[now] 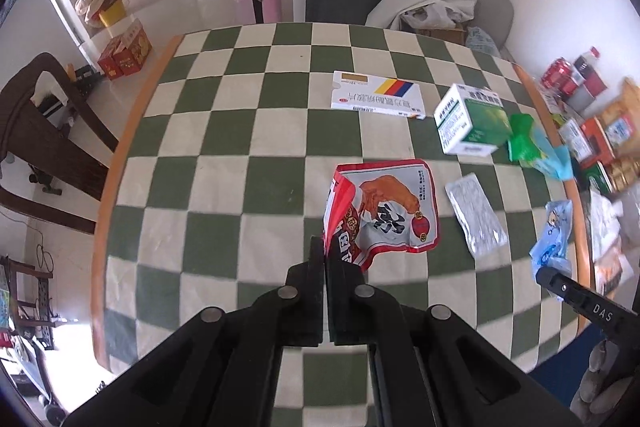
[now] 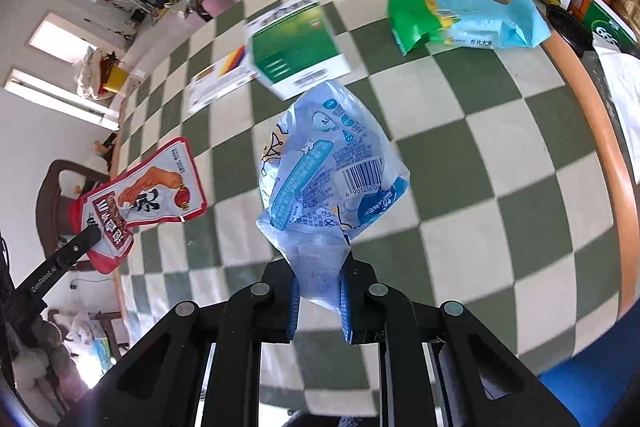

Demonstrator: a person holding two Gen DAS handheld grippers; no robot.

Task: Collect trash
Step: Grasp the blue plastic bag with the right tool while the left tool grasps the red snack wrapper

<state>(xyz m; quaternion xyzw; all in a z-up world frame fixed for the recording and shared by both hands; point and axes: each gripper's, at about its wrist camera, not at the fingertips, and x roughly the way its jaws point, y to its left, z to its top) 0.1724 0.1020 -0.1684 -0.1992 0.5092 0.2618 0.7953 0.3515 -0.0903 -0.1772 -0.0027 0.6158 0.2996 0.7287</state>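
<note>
My left gripper [image 1: 325, 255] is shut on the lower corner of a red and white snack wrapper [image 1: 384, 211], which hangs above the checkered table [image 1: 224, 147]. My right gripper [image 2: 320, 267] is shut on the crumpled end of a pale blue plastic wrapper [image 2: 328, 171], also lifted off the cloth. In the right wrist view the red wrapper [image 2: 136, 195] shows at the left, in the left gripper [image 2: 90, 237]. On the table lie a silver foil packet [image 1: 476, 215], a green and white box [image 1: 468, 119], a flat white medicine box [image 1: 376, 99] and a green and blue bag [image 2: 460, 19].
Boxes, jars and bottles [image 1: 592, 131] crowd the space beyond the table's right orange edge. A dark wooden chair [image 1: 44, 131] stands off the left side. A gloved hand [image 1: 596, 387] holds the right gripper's handle. Something blue [image 2: 592, 383] sits below the near right edge.
</note>
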